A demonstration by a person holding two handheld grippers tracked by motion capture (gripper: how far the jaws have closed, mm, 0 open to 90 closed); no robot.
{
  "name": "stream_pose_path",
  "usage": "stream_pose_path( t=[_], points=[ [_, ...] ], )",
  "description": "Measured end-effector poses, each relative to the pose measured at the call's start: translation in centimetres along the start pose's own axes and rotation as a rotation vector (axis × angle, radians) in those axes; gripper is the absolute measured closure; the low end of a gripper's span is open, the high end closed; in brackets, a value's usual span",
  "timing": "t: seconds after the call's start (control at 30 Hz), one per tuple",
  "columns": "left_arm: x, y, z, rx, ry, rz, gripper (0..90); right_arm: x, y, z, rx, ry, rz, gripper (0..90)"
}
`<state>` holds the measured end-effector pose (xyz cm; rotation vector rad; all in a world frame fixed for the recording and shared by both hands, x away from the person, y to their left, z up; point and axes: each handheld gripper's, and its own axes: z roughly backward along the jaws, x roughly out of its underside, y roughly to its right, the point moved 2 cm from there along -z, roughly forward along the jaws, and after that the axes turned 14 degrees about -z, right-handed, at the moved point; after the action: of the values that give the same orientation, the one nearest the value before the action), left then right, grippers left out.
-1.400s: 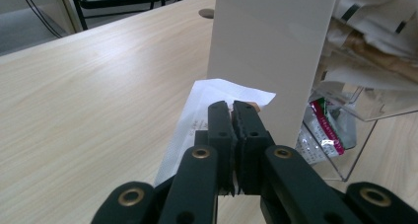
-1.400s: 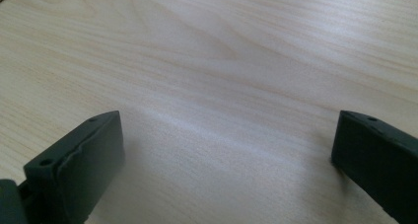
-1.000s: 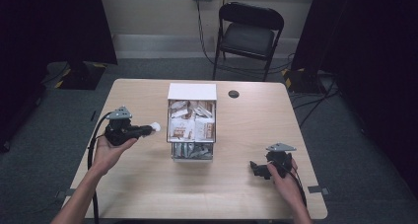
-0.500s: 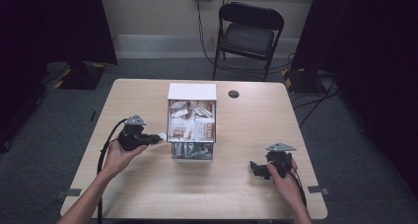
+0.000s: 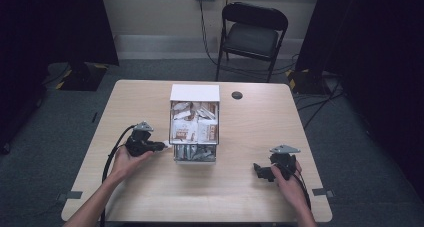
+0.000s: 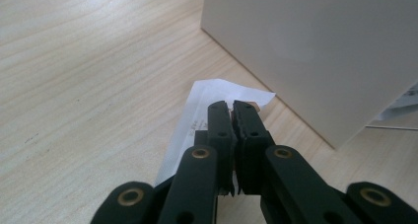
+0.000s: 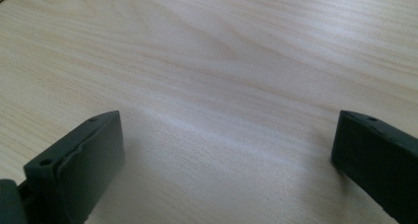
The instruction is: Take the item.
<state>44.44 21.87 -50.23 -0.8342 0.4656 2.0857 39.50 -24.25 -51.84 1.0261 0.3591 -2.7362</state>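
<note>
left gripper (image 6: 232, 110) pinching sachet (image 6: 207, 98), likely | beside box (image 5: 194, 124) wall

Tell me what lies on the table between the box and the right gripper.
Nothing: the high view shows bare table between the box and the right gripper.

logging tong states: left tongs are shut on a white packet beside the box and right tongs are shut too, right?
Not quite. The right tongs are open: the right gripper view shows the jaws wide apart over bare table. The left tongs are indeed shut on the white packet beside the box.
</note>
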Motion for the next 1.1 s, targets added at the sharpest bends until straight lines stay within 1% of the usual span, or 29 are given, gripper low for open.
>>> stream_pose_path(
  t=[0.03, 0.1, 0.2, 0.23, 0.3, 0.4, 0.5, 0.53, 0.57, 0.6, 0.63, 0.77, 0.87, 0.9, 0.93, 1.0, 1.07, 1.1],
  points=[
    [0.06, -0.08, -0.06, 0.011, 0.003, 0.012, 87.1, 0.00, 0.00, 0.00, 0.000, 0.000, 0.000, 0.0],
    [0.18, -0.10, -0.25, 0.004, -0.003, 0.012, 87.0, 0.00, 0.00, 0.00, 0.000, 0.000, 0.000, 0.0],
    [0.22, -0.05, -0.49, 0.019, 0.003, 0.023, 85.8, -0.01, -0.01, -0.01, -0.001, 0.000, 0.001, 0.0],
    [0.21, 0.02, -0.59, 0.018, -0.005, 0.016, 84.4, 0.00, -0.01, -0.01, -0.001, 0.000, 0.001, 0.0],
    [0.15, 0.12, -0.75, 0.026, -0.009, 0.018, 81.2, -0.01, -0.01, -0.01, -0.001, 0.000, 0.001, 0.0],
    [0.06, 0.26, -0.80, 0.032, -0.012, 0.014, 80.7, -0.01, -0.01, -0.01, -0.001, 0.000, 0.001, 0.0],
    [-0.01, 0.34, -0.86, 0.031, -0.013, 0.017, 75.9, -0.01, -0.01, -0.01, -0.001, 0.000, 0.001, 0.0],
    [-0.04, 0.37, -0.88, 0.031, -0.013, 0.018, 72.9, -0.01, -0.01, -0.01, -0.001, 0.000, 0.000, 0.0],
    [-0.07, 0.40, -0.92, 0.021, -0.013, 0.018, 69.7, -0.01, -0.01, -0.01, -0.001, 0.000, 0.001, 0.0],
    [-0.12, 0.45, -0.92, -0.003, -0.021, 0.017, 65.4, -0.01, -0.01, -0.01, -0.001, 0.000, 0.001, 0.0],
    [-0.14, 0.45, -0.90, -0.009, -0.021, 0.015, 62.3, -0.01, -0.01, -0.01, -0.001, 0.000, 0.000, 0.0],
    [-0.20, 0.43, -0.83, -0.030, -0.016, 0.011, 54.2, -0.02, 0.00, -0.02, -0.002, 0.000, 0.003, 0.0],
    [-0.13, 0.29, -0.71, -0.025, -0.027, 0.013, 48.0, -0.02, -0.01, -0.02, -0.002, -0.001, 0.003, 0.0],
    [-0.13, 0.24, -0.68, -0.034, -0.024, 0.012, 45.7, -0.03, -0.01, -0.02, -0.002, 0.000, 0.003, 0.0],
    [-0.15, 0.24, -0.61, -0.032, -0.024, 0.017, 43.4, -0.03, -0.01, -0.02, -0.002, 0.000, 0.003, 0.0],
    [-0.19, 0.21, -0.42, -0.028, -0.013, 0.016, 39.9, -0.03, -0.01, -0.03, -0.002, -0.001, 0.003, 0.0],
    [-0.25, 0.21, -0.19, -0.032, -0.006, 0.004, 35.5, -0.03, -0.01, -0.02, -0.002, -0.001, 0.003, 0.0],
    [-0.27, 0.23, -0.09, -0.034, 0.004, 0.005, 33.6, -0.03, -0.01, -0.03, -0.002, -0.001, 0.003, 0.0]
  ],
)
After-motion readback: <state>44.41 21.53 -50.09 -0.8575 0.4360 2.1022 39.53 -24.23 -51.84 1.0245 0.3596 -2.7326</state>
